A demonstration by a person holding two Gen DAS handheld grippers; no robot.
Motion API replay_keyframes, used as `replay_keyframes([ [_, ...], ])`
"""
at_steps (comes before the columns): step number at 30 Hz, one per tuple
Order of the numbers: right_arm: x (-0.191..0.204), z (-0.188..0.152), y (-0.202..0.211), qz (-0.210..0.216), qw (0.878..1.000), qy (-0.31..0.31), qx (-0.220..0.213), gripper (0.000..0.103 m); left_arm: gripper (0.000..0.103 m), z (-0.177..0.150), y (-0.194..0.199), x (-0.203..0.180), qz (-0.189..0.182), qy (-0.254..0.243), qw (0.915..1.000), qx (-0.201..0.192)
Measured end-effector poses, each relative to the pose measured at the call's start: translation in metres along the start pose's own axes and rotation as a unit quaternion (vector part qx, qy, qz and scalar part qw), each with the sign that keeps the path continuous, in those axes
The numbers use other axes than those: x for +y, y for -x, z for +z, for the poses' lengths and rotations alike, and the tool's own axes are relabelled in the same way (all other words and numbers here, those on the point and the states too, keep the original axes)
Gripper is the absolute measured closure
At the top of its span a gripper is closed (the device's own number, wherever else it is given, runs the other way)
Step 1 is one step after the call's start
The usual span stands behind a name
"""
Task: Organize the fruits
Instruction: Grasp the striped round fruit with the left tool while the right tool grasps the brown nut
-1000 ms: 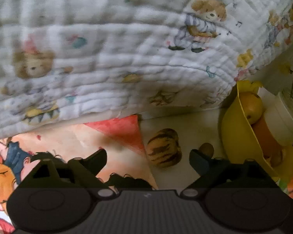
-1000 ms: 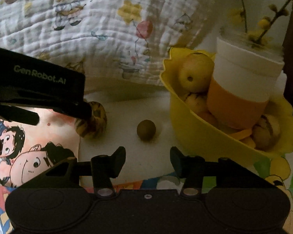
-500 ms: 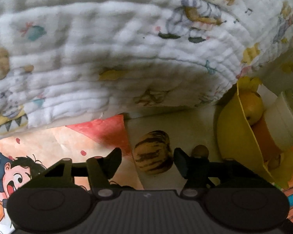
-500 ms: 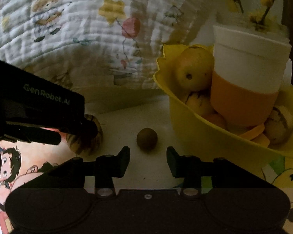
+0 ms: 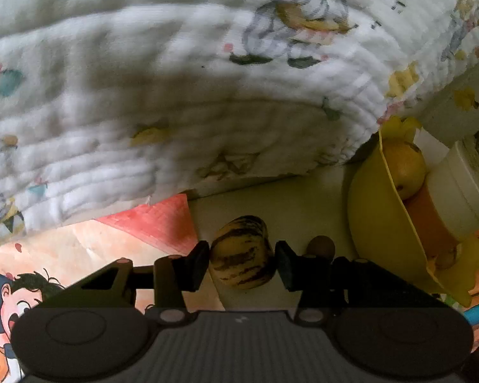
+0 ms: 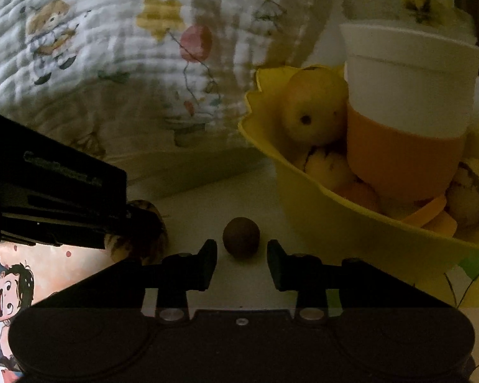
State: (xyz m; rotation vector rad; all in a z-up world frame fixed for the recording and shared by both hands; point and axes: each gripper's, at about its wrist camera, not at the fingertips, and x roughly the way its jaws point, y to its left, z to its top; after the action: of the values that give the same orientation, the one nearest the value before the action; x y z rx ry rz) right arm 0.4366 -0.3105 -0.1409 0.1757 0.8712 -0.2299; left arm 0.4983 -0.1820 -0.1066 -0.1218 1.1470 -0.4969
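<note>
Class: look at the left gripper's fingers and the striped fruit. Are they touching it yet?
Cannot tell. In the left wrist view the fingers flank the striped fruit closely, with no plain gap and no plain contact on either side.

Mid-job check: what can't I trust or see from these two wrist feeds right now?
- Striped fruit: in the right wrist view the left gripper covers most of it.
- Finger contact on that fruit: left wrist view, too close to tell.
- Yellow bowl contents: the orange-and-white cup hides some fruit.
- Small brown fruit: left wrist view, half hidden behind a finger.
</note>
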Motion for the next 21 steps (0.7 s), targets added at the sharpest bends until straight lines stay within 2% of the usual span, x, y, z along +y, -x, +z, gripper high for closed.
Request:
replay_keyframes([
  [8, -0.001, 0.002, -0.008, 0.012, 1.000, -0.010, -0.008, 0.067, 0.056, -0.002, 0.007, 0.006, -0.001, -0.002, 1.0000, 0.003],
  [13, -0.004, -0.004, 0.002, 0.012, 1.000, -0.011, -0.015, 0.076, 0.056, -0.003, 0.010, 0.015, -0.011, 0.023, 0.9996, 0.007],
  [21, -0.007, -0.004, 0.000, 0.014, 1.000, -0.010, -0.015, 0.077, 0.057, -0.006, 0.015, 0.023, -0.018, 0.043, 0.9989, 0.009],
])
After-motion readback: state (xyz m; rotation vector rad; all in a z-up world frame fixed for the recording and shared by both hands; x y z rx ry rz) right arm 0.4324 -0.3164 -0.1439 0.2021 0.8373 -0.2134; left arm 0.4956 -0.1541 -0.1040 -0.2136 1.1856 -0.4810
